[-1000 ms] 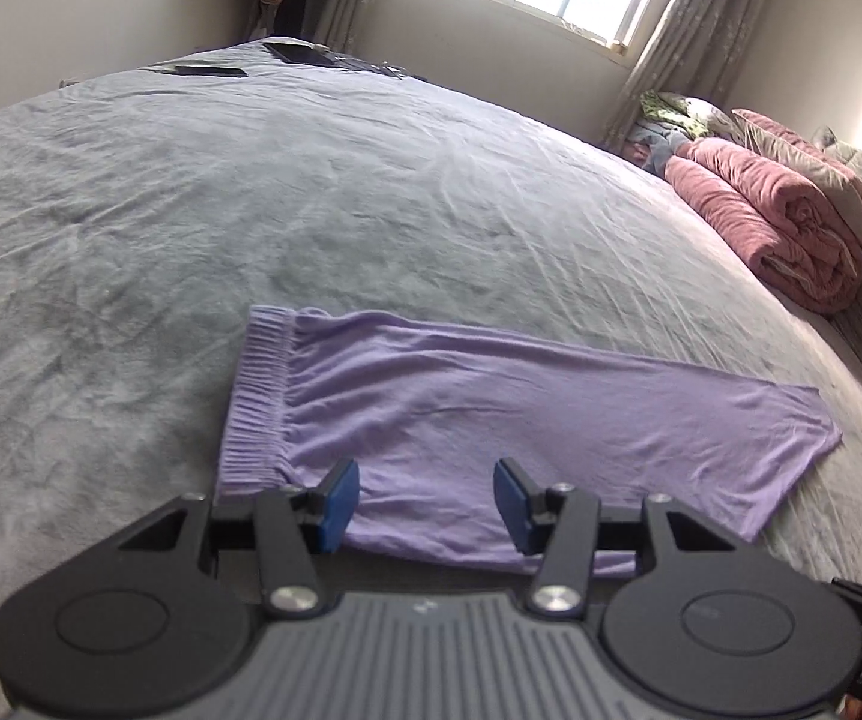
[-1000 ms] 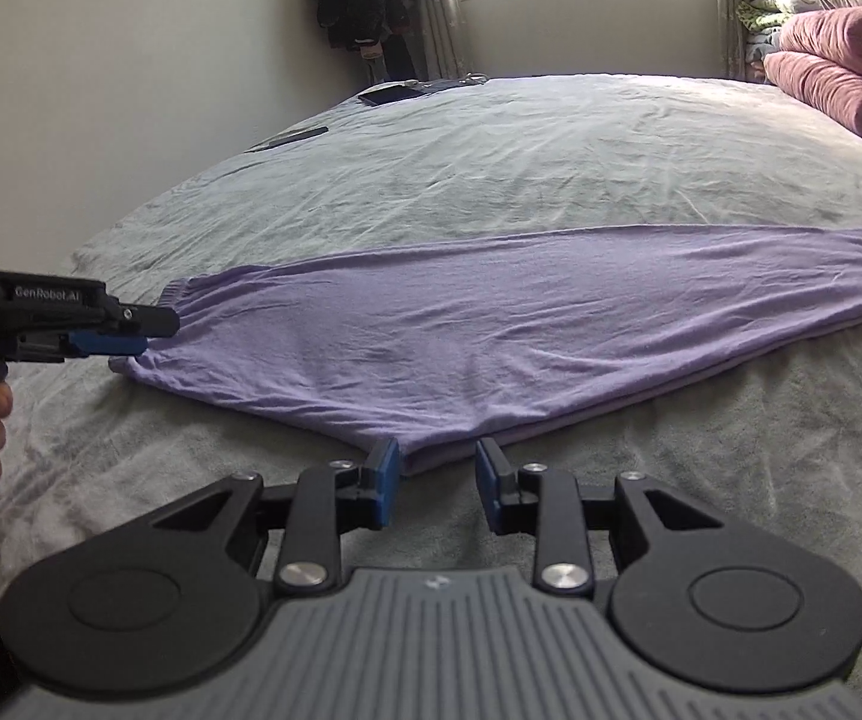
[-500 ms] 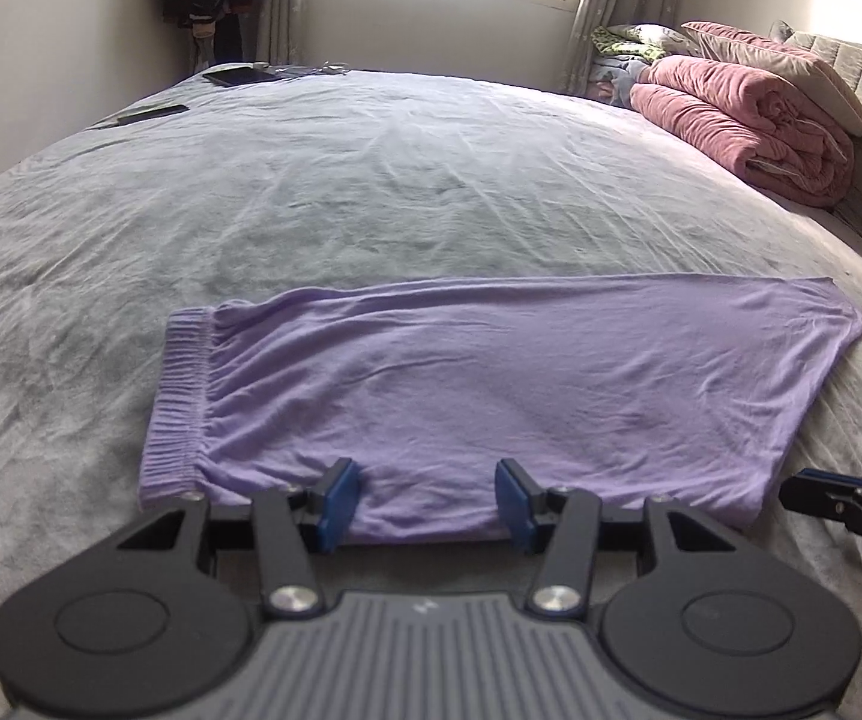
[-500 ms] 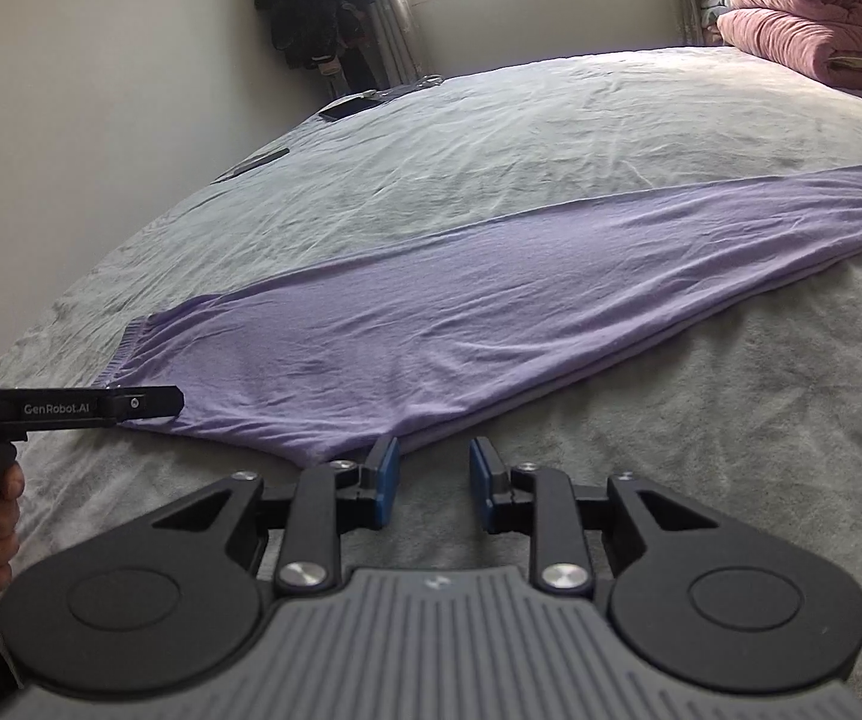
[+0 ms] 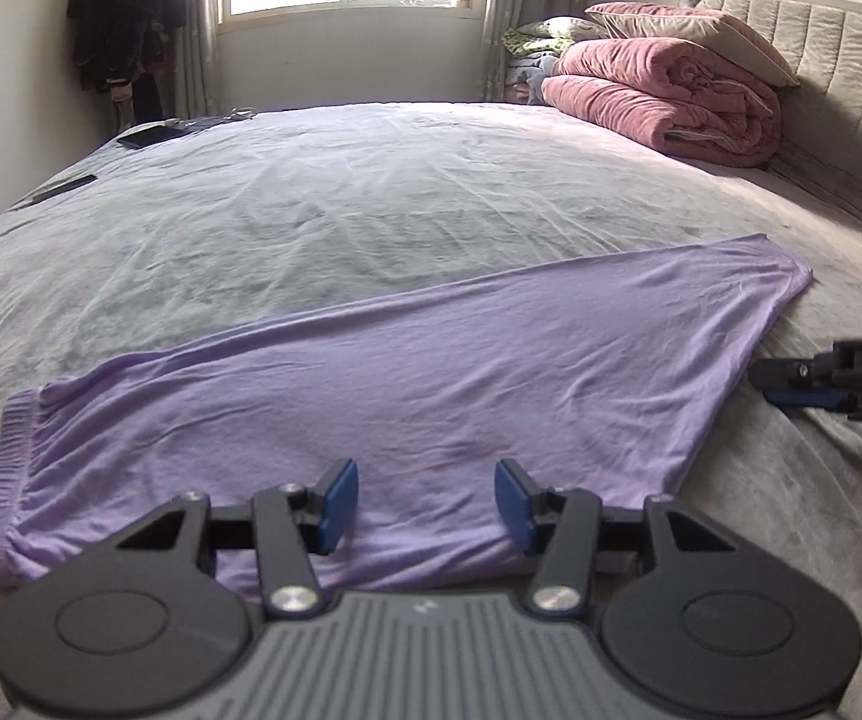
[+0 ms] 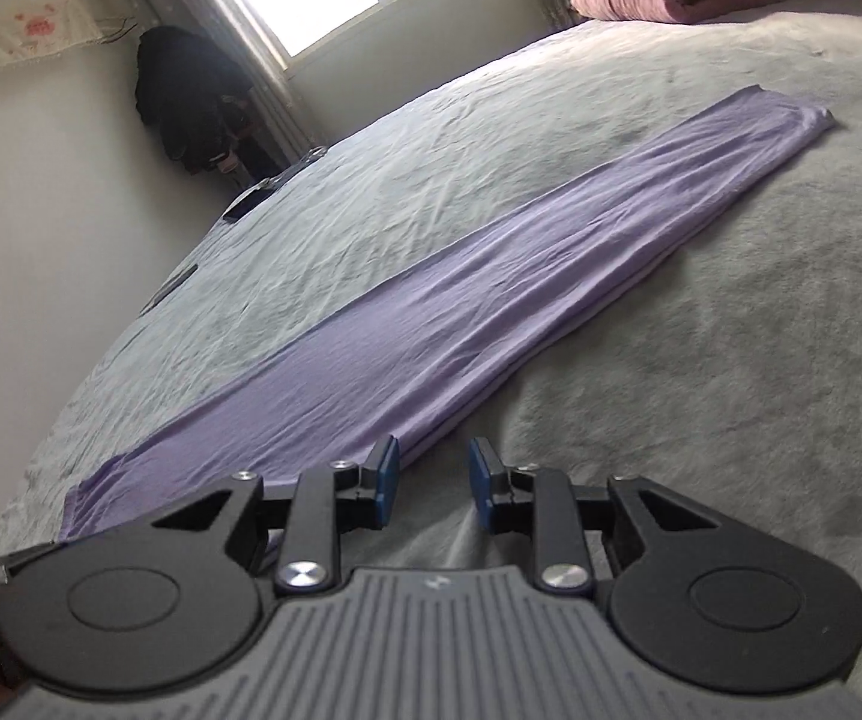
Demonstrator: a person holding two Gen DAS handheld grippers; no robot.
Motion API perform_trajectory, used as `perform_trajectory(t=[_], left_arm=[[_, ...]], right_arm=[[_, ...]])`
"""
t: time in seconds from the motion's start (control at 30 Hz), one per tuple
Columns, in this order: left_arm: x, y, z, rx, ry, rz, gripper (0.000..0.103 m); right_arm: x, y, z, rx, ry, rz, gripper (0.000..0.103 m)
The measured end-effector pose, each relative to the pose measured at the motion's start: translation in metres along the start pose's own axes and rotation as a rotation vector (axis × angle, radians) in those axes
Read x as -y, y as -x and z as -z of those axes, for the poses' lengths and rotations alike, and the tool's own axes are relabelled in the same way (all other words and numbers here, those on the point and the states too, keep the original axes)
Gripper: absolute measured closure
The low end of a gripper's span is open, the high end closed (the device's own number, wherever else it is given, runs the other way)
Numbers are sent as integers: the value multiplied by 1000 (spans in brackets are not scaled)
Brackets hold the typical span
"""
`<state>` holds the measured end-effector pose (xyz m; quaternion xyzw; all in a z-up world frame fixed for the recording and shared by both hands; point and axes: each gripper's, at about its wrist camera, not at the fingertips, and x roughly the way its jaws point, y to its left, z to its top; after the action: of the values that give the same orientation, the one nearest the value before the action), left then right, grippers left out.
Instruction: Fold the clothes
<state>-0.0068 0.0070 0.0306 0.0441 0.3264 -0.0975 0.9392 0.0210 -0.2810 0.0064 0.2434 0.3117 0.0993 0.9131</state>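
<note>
Purple trousers (image 5: 407,384) lie folded lengthwise and flat on the grey bed, elastic waistband (image 5: 8,480) at the left, leg hems at the far right. My left gripper (image 5: 425,501) hovers open over the near edge of the cloth, nothing between its blue pads. In the right wrist view the same purple trousers (image 6: 491,300) stretch away diagonally. My right gripper (image 6: 434,480) stands open at their near edge, its left pad (image 6: 386,474) over the cloth, the right pad over bare bedding. The right gripper's tip (image 5: 803,384) also shows just off the trousers' right side.
A grey bed cover (image 5: 371,192) spreads wide behind the trousers. Rolled pink quilts (image 5: 665,102) and pillows sit by the headboard at the back right. Flat dark items (image 5: 149,135) lie at the far left edge. Dark clothes (image 6: 191,102) hang near the window.
Both views have swung: the left camera now faces the window squarely and sits closer over the cloth. The right gripper has tilted and moved along the trousers' near edge. Both stay open.
</note>
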Motion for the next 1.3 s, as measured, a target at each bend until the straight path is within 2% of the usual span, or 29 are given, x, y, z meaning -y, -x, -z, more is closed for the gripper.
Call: perform_trajectory(t=[0.07, 0.37, 0.53, 0.67, 0.77, 0.93, 1.0, 1.1, 1.17, 1.3], left_arm=[[9, -3, 0, 2, -39, -11, 51], [41, -14, -12, -32, -97, -2, 51], [62, -23, -13, -27, -160, -4, 51], [61, -28, -13, -21, -153, 9, 51], [58, -29, -15, -26, -138, 23, 50], [59, -30, -18, -31, -141, 34, 50], [59, -31, -18, -29, -137, 46, 50], [57, -30, -21, -21, -113, 83, 50], [54, -30, -24, -10, -84, 107, 49], [53, -34, -25, -2, -64, 104, 48]], right_arm=[[13, -1, -9, 15, -47, 7, 75], [73, -5, -48, 44, -306, -8, 73], [117, 0, -78, 61, -468, 21, 71], [151, 4, -90, 77, -616, -5, 71], [163, 7, -94, 98, -663, -9, 71], [161, 8, -103, 114, -638, 31, 71], [153, 10, -107, 130, -572, 91, 72], [129, 10, -110, 167, -384, 202, 67], [109, 6, -104, 179, -254, 204, 67], [67, -12, -82, 150, 12, 190, 67]])
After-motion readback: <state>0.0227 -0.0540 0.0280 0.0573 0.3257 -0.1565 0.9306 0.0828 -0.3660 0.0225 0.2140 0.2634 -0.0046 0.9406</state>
